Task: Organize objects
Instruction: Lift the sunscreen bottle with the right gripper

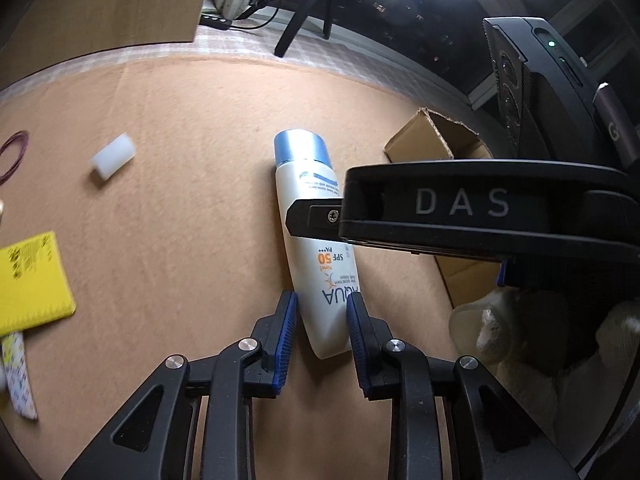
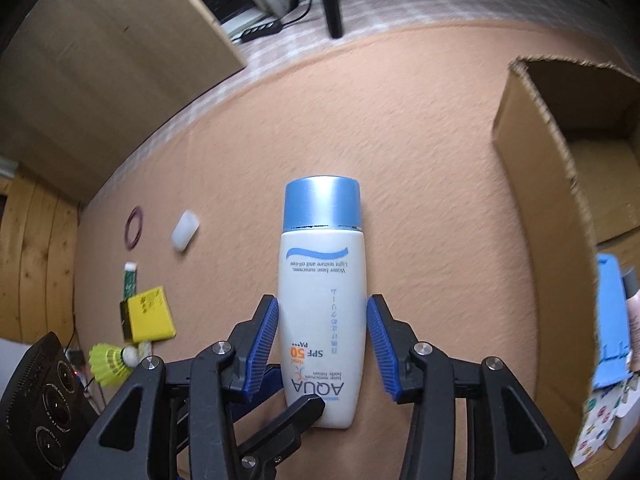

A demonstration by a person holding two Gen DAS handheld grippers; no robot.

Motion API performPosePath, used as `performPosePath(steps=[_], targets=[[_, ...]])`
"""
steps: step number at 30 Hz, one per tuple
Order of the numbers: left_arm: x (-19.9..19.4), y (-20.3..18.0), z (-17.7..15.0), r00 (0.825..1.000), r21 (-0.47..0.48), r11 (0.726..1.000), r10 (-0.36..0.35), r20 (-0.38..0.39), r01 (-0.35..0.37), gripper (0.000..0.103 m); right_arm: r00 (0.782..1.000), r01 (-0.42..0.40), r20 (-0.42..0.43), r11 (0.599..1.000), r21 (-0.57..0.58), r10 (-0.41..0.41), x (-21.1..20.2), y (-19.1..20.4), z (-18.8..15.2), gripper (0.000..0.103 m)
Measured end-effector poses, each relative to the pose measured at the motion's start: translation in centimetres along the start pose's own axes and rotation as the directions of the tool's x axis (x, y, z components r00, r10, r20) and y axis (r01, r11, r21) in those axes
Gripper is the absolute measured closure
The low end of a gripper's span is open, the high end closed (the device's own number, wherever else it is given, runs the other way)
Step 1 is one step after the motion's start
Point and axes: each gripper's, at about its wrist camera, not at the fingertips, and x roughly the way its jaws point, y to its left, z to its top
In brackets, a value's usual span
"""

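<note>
Item one: your sunscreen bottle (image 2: 322,304), white with a blue cap, lying flat on the peach felt mat (image 2: 420,160) at frame centre in both views, cap pointing up-frame.

Item two: your right gripper (image 2: 322,344), jaws wide, blue pads on either side of the bottle's lower body with a sliver of gap on each side; not clamped.

Item three: your left gripper (image 1: 322,336), jaws at a narrower spread, pads bracketing the bottle's base; whether they touch it, you cannot tell. In the left wrist view the right gripper's black body crosses the right half of the frame and hides the bottle's middle.

Item four: cardboard box (image 2: 560,184), open, at the right of the frame, well apart from the bottle.

Item five, left side of the mat: white plastic cylinder (image 2: 185,230); maroon rubber band (image 2: 134,227) just beside it; yellow box (image 2: 150,315) lower down; yellow shuttlecock (image 2: 110,364) at lower left.

Item six: blue item (image 2: 610,328) at the right edge, partly cut off; identity unclear.
</note>
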Motion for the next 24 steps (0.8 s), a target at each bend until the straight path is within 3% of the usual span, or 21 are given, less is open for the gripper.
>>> performPosePath(steps=[4, 9, 19, 24], targets=[[-0.6, 0.6, -0.4, 1.0, -0.011, 1.0, 0.023, -0.009, -0.023, 0.073, 0.998, -0.04, -0.05, 0.998, -0.056, 0.037, 0.4, 0.6, -0.9, 0.061], [-0.8, 1.8, 0.6, 0.998, -0.034, 0.997, 0.066, 0.0, -0.066, 0.053, 1.0, -0.022, -0.003, 0.995, -0.093, 0.022, -0.4, 0.7, -0.6, 0.06], [1.3, 1.1, 2.6, 0.999, -0.008, 0.999, 0.042, -0.028, -0.042, 0.05, 0.997, -0.067, -0.029, 0.993, -0.098, 0.065, 0.1, 0.1, 0.0, 0.061], [1.4, 0.6, 2.4, 0.999, -0.014, 0.999, 0.028, -0.03, -0.029, 0.056, 0.994, -0.101, -0.054, 0.99, -0.095, 0.096, 0.6, 0.0, -0.1, 0.064]])
